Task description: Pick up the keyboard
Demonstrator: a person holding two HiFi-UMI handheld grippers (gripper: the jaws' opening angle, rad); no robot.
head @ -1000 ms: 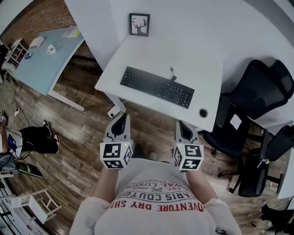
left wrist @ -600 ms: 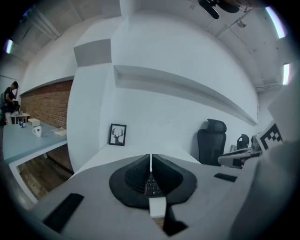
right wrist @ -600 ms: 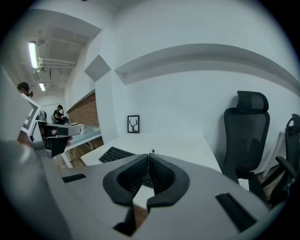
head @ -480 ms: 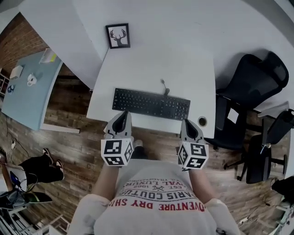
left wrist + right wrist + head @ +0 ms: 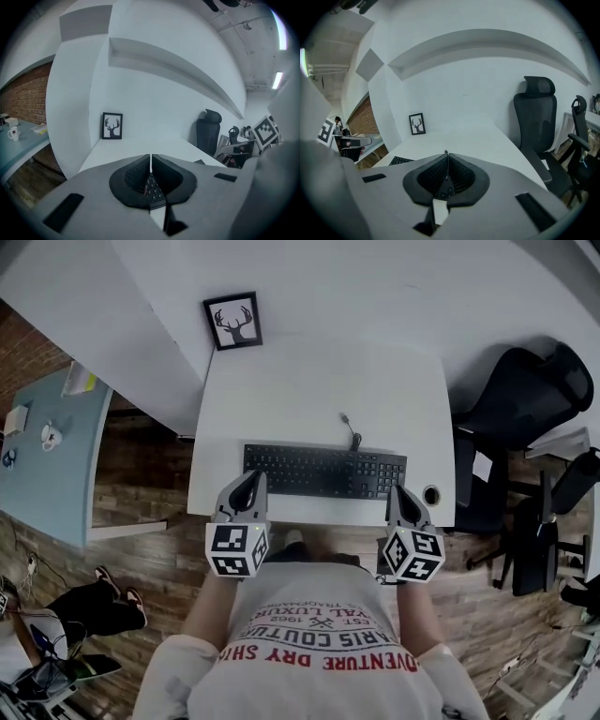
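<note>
Head view shows one black keyboard (image 5: 324, 472) lying on the near part of a white desk (image 5: 319, 381), close to the edge at 6 o'clock. Its long axis runs from 9 o'clock to 3 o'clock, with the 3 o'clock end tipped slightly nearer the person. One thin cable (image 5: 351, 432) leaves its far edge toward 12 o'clock.

Two grippers sit at the desk's near edge. The left gripper (image 5: 251, 476) has its fingers over the keyboard's near corner at the 9 o'clock end. The right gripper (image 5: 397, 491) has its fingers just beside the near corner at the 3 o'clock end. The keyboard spans the gap between them. In the left gripper view and the right gripper view, each pair of fingers is pressed together at the tips with nothing held. A few black keys show below them through the hollow behind the tips. Whether the tips touch the keyboard cannot be told.

One round hole (image 5: 430, 494) sits in the desk at the keyboard's 3 o'clock end. One framed deer picture (image 5: 232, 321) stands at the desk's far corner, toward 11 o'clock. Two black office chairs stand at 3 o'clock, one larger chair (image 5: 525, 381) and a second chair (image 5: 553, 521) nearer. One pale blue table (image 5: 47, 474) lies at 9 o'clock, carrying one white mug (image 5: 49, 435).
</note>
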